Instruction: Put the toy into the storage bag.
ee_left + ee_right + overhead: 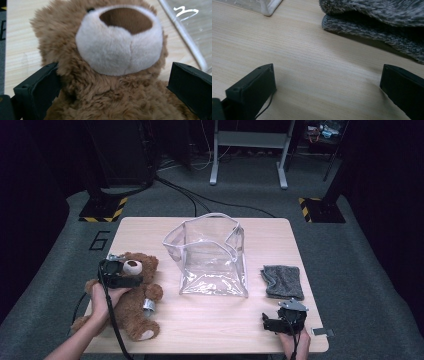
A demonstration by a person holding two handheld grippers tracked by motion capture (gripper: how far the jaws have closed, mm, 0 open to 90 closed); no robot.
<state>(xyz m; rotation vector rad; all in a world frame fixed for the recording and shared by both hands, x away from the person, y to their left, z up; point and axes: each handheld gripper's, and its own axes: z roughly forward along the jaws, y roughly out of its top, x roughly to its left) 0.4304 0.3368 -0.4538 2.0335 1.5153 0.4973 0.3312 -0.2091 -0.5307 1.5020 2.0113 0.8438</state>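
Note:
A brown teddy bear (pixel 131 300) lies on its back at the table's left side, with its head toward the far edge. My left gripper (pixel 125 276) hovers over its neck. In the left gripper view the pale muzzle (pixel 120 42) looms close. My left gripper (pixel 115 85) is open, one jaw on each side of the bear's neck; the left jaw brushes the fur and the right one stands apart. My right gripper (pixel 285 317) rests near the front right edge. In its own view my right gripper (pixel 327 85) is open over bare wood.
A clear plastic bag (pixel 212 255) stands open-topped mid-table; its corner (pixel 267 6) is seen close up. A folded grey towel (pixel 283 281) lies at the right, just ahead of the right gripper (pixel 382 20). A small metal piece (pixel 322 332) sits at the front right corner.

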